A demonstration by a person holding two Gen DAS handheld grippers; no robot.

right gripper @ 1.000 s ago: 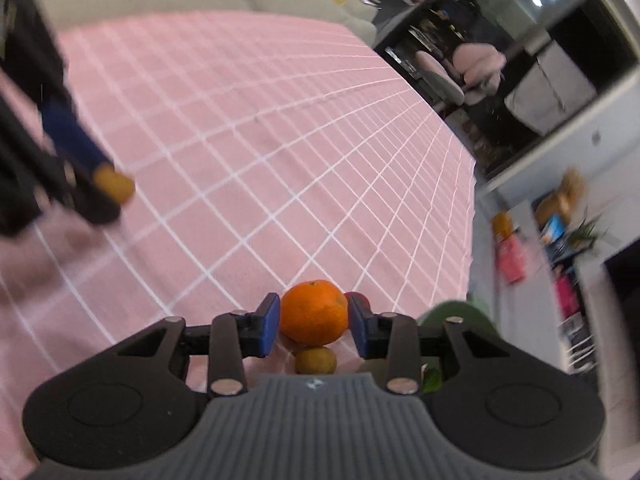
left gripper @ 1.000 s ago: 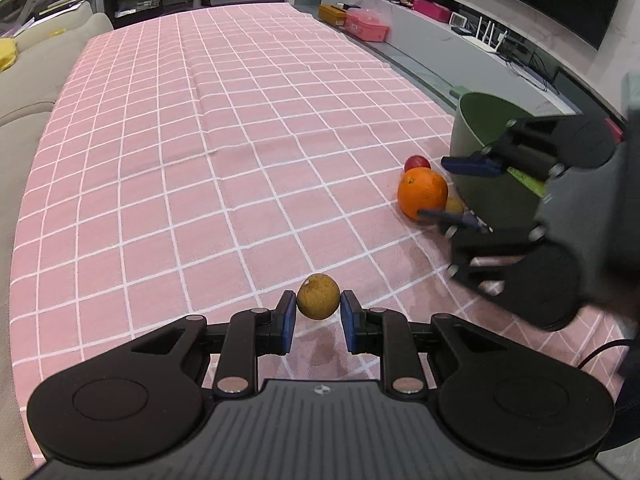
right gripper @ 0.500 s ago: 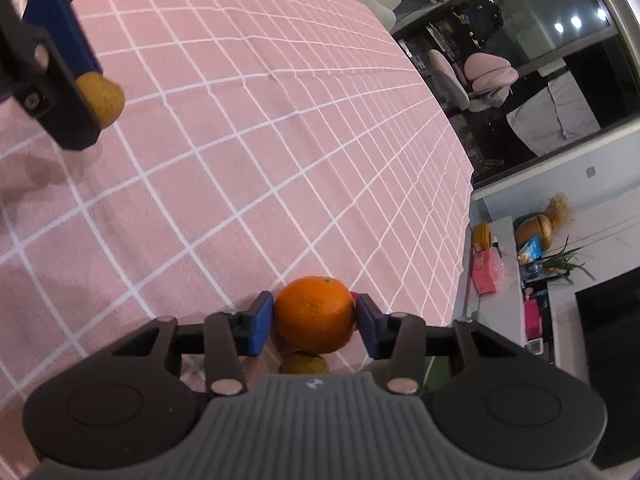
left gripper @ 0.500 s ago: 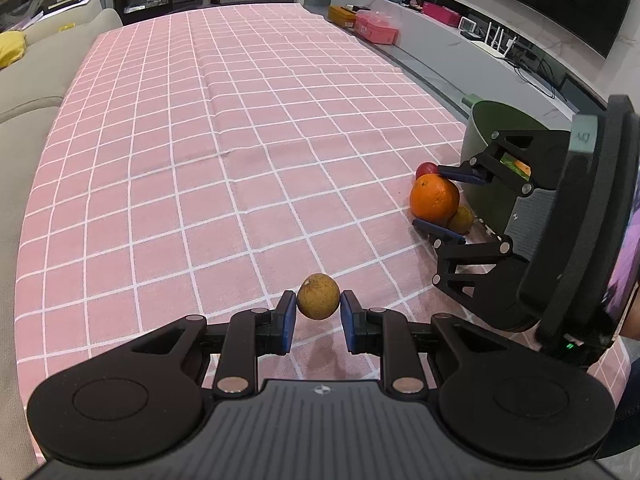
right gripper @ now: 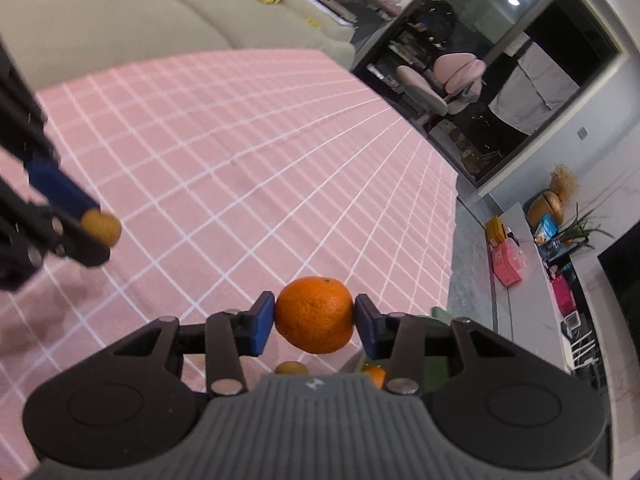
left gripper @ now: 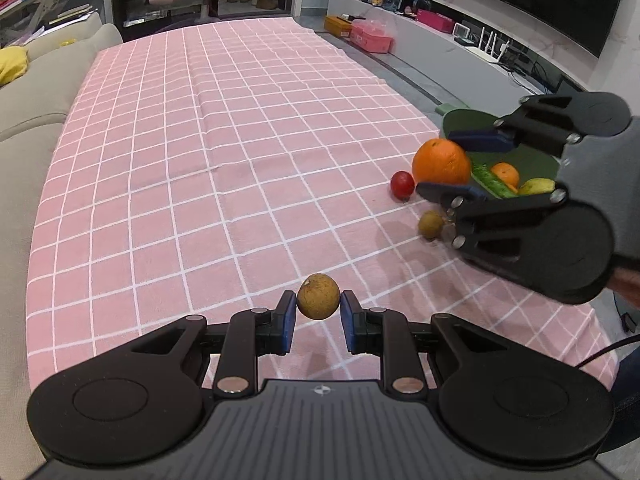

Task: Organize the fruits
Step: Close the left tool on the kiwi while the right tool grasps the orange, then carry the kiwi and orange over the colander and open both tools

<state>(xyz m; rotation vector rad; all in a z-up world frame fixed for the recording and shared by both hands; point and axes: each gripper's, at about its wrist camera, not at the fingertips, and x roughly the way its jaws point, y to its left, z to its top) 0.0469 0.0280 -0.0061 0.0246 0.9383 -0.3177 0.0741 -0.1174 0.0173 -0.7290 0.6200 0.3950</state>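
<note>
My left gripper (left gripper: 318,309) is shut on a small brown round fruit (left gripper: 318,295), held a little above the pink checked cloth (left gripper: 240,140). To its right, my right gripper (left gripper: 454,165) is shut on a large orange (left gripper: 440,162), lifted clear of the cloth beside the dark green bowl (left gripper: 460,118). The right wrist view shows the orange (right gripper: 314,314) pressed between the blue pads, with the left gripper (right gripper: 90,226) and its brown fruit (right gripper: 103,229) at the left edge. A red fruit (left gripper: 402,185) and a second brown fruit (left gripper: 431,224) lie on the cloth below the orange.
The bowl holds a small orange (left gripper: 505,174), a green vegetable (left gripper: 493,181) and a yellow fruit (left gripper: 538,187). A beige sofa (left gripper: 36,92) borders the cloth on the left. A low grey shelf (left gripper: 420,36) with boxes runs along the right.
The right gripper has raised the orange off the cloth, away from the red and brown fruits beside it. The left gripper, still holding its brown fruit, rose slightly.
</note>
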